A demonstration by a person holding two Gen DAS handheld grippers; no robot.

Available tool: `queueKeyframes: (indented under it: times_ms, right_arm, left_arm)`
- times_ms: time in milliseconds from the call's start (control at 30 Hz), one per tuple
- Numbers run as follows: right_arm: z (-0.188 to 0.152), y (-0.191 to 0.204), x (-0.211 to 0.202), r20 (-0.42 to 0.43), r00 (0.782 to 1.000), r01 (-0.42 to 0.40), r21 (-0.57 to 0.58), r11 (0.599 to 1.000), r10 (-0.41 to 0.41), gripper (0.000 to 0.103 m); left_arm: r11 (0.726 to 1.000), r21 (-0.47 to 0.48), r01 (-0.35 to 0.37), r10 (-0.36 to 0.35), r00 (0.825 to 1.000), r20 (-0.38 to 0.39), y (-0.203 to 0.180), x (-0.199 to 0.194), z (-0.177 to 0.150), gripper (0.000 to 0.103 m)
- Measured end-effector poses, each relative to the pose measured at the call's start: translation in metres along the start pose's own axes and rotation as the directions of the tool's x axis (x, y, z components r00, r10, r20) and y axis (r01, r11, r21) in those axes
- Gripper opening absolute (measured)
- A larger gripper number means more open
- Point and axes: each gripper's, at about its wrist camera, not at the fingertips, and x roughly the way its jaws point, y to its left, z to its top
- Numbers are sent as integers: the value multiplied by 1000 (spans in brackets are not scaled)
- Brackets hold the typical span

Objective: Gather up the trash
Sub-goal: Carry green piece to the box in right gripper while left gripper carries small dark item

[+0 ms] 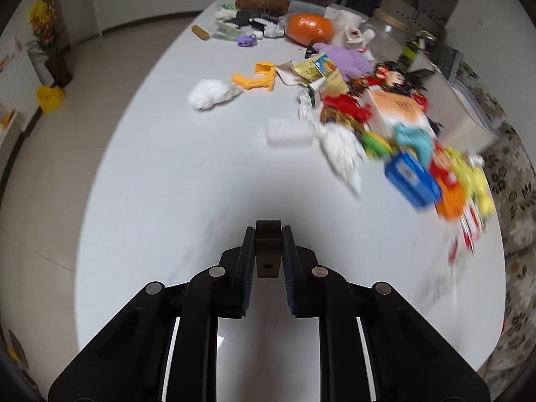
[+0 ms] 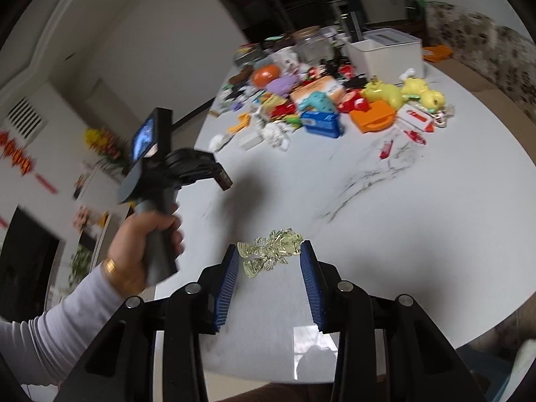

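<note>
A white oval table (image 2: 385,217) with faint grey veining fills both views, and a dense pile of toys, boxes and wrappers runs along its far side. The right wrist view alone shows the white bin (image 2: 385,55) at the far edge of the pile, a yellow plush duck (image 2: 415,92) in front of it, an orange case (image 2: 375,117), and the person's left hand (image 2: 147,244) in a pale sleeve gripping the handle of the left gripper (image 2: 224,179), which is raised above the table. The left wrist view alone shows the tiled floor, yellow flowers (image 1: 42,21) in a dark pot by the wall, an orange ball-like object (image 1: 310,28) and a purple cloth (image 1: 345,58) at the far end.

A blue box (image 1: 410,176) lies at the near edge of the pile, seen in both views. Left of the pile, well apart from it, lies a crumpled white tissue (image 1: 211,93), with an orange plastic toy (image 1: 258,78) just beside it.

The left gripper (image 1: 268,251) is clamped on a small dark brown block (image 1: 268,248), both pads pressing its sides, clear of the table. The right gripper (image 2: 269,258) grasps a crumpled clear yellowish wrapper (image 2: 271,251), which spans the gap between the blue pads, just over the near part of the table.
</note>
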Motion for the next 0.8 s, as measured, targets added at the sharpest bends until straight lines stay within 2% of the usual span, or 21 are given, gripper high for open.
queueKeyframes:
  times_ms: [100,167,200,300,433,567,633,800]
  right_arm:
    - [-13,-6,-7,-44,998,-41,-64,997,38,38]
    - [-27,-12,-12,-85,995,-68,-107,992,59,38]
    - [-33,-14,-14,-100,993,-77,-119,990,65,38]
    - [-61,-26,-23,-155,984,-111,-162,980,86,38]
    - [-101,-50,-30,-229,971,-123,-200,972,76,38]
    - [-145,-88,-21,-311,950,-85,-189,978,22,38]
    - [-163,-104,-11,-342,940,-68,-172,983,5,38]
    - [-212,-153,35,-422,903,16,-158,987,-82,38]
  left_arm:
    - [999,35,-4,3,1000,23,-1,-35,-48,16]
    - [999,47,8,-9,1000,20,-4,-61,-92,16]
    - [999,51,15,-15,1000,11,-8,-65,-103,16]
    - [995,75,65,-63,997,-39,-18,-93,-172,16]
    - [988,99,115,-101,986,-136,-38,-102,-257,16]
    - [981,111,161,-130,960,-248,-62,-77,-331,16]
    - [977,114,178,-139,947,-288,-71,-55,-356,16]
    - [972,136,192,-123,907,-402,-93,29,-408,16]
